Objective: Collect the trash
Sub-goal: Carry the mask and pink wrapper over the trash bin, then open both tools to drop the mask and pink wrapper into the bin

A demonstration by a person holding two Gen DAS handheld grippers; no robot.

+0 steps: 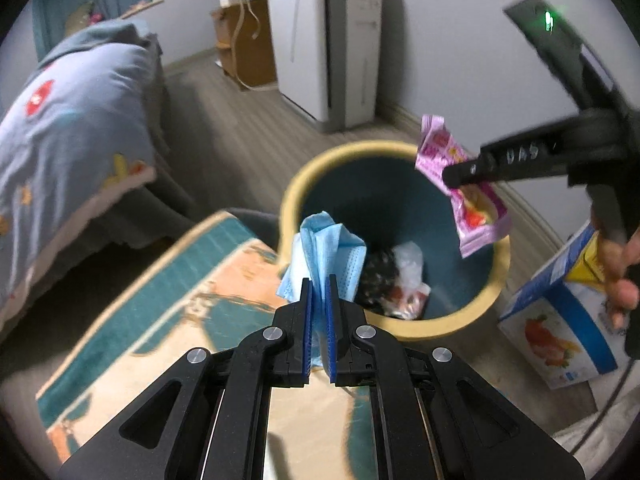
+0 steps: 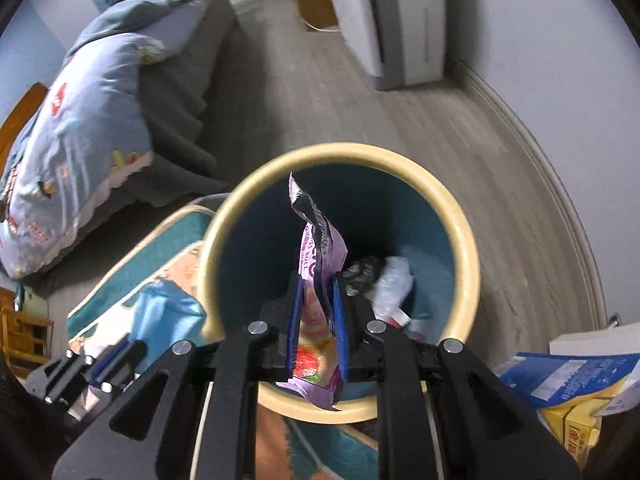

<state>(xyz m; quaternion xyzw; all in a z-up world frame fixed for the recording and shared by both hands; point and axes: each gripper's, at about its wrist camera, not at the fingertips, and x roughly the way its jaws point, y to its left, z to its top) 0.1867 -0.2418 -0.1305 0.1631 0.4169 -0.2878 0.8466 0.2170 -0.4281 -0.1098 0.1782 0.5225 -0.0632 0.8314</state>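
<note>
Bedroom floor of pale planks runs under me, with a bed (image 1: 76,120) at ten o'clock and a white appliance (image 1: 332,40) against the wall at twelve. I am at the drop step: my left claw (image 1: 319,292) is clamped on a crumpled blue face mask (image 1: 324,248), which hangs just over the near rim of the yellow-rimmed bin (image 1: 400,148), and my right claw (image 2: 316,312) is clamped on a pink snack wrapper (image 2: 320,248) above the bin's mouth. Next, I judge, both claws must part so the pieces fall inside, where other rubbish lies. A patterned rug (image 1: 168,300) sits at seven o'clock, and a juice carton box (image 1: 560,320) stands at three o'clock, close enough to the bin to catch a stray drop.
</note>
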